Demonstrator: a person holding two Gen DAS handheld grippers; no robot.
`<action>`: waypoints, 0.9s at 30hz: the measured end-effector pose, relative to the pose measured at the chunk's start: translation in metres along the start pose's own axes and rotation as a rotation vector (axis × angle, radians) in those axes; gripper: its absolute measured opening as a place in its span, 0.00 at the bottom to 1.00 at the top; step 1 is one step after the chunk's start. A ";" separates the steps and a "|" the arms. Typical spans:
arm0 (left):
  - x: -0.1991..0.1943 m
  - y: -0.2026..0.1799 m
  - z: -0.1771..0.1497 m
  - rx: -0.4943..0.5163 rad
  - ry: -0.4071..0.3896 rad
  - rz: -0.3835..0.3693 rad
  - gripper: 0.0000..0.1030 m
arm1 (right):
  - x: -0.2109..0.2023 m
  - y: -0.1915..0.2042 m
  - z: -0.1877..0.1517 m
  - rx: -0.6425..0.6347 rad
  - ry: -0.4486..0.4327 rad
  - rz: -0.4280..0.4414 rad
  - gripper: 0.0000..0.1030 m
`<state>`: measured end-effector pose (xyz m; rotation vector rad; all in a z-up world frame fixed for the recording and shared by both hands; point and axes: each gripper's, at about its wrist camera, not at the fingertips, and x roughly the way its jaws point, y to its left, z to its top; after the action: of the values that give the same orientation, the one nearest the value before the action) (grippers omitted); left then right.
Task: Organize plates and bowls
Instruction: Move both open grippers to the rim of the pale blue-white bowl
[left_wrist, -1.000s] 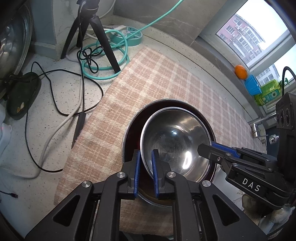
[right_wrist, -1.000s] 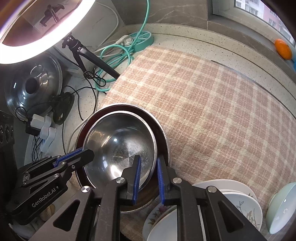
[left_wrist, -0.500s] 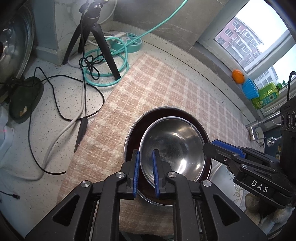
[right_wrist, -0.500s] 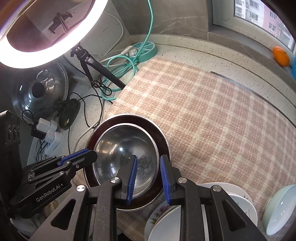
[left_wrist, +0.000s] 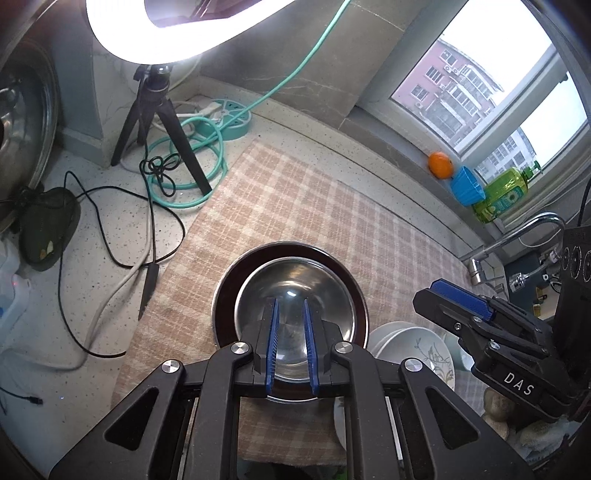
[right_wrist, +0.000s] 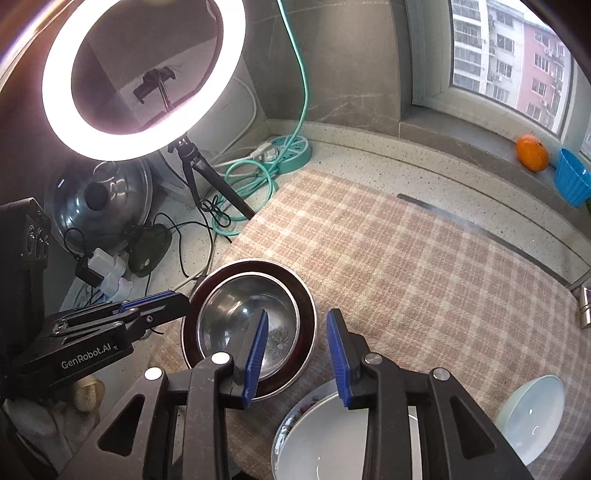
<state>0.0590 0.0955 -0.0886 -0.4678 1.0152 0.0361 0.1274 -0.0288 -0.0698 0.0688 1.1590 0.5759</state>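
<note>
1. Lid (right_wrist: 99, 195) of steel at far left, propped upright behind black cables on speckled counter (left_wrist: 74, 295).
2. Ring light (right_wrist: 144, 77) lit, mounted on black tripod (left_wrist: 155, 122); tripod feet beside teal cord (left_wrist: 192, 184) coiled near round socket strip (right_wrist: 291, 151).
3. Left tongs (left_wrist: 290, 301) pointing steeply down above near side of steel bowl (left_wrist: 291, 277); blue pads (left_wrist: 274, 343) parted by only a narrow gap, empty, touching nothing.
4. Steel bowl upright, nested inside dark bowl (left_wrist: 225, 291); both resting on left part of checked cloth (right_wrist: 406, 258), close to its left edge.
5. Right tongs (right_wrist: 298, 313) above right rim of nested bowls; jaws just been opening, now well apart, empty, neither pad pressing on anything.
6. Plates (right_wrist: 317, 443) just right of dark bowl at near edge of cloth: white one stacked on floral one, partly hidden behind right tongs; touching dark bowl or not, impossible to tell.
7. Pale bowl (right_wrist: 532, 417) upright at near right of cloth, apart from plates.
8. Orange (right_wrist: 532, 152) and blue cup (right_wrist: 572, 181) side by side on windowsill at far right.
</note>
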 end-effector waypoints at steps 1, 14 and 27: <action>-0.002 -0.003 0.000 0.007 -0.005 -0.005 0.12 | -0.006 -0.002 -0.001 0.001 -0.018 -0.007 0.31; 0.001 -0.067 -0.008 0.100 0.010 -0.115 0.12 | -0.076 -0.078 -0.034 0.160 -0.167 -0.055 0.33; 0.046 -0.156 -0.026 0.234 0.110 -0.227 0.12 | -0.118 -0.193 -0.094 0.404 -0.135 -0.255 0.34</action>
<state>0.1006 -0.0635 -0.0823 -0.3716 1.0532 -0.3113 0.0889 -0.2710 -0.0748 0.2968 1.1173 0.1046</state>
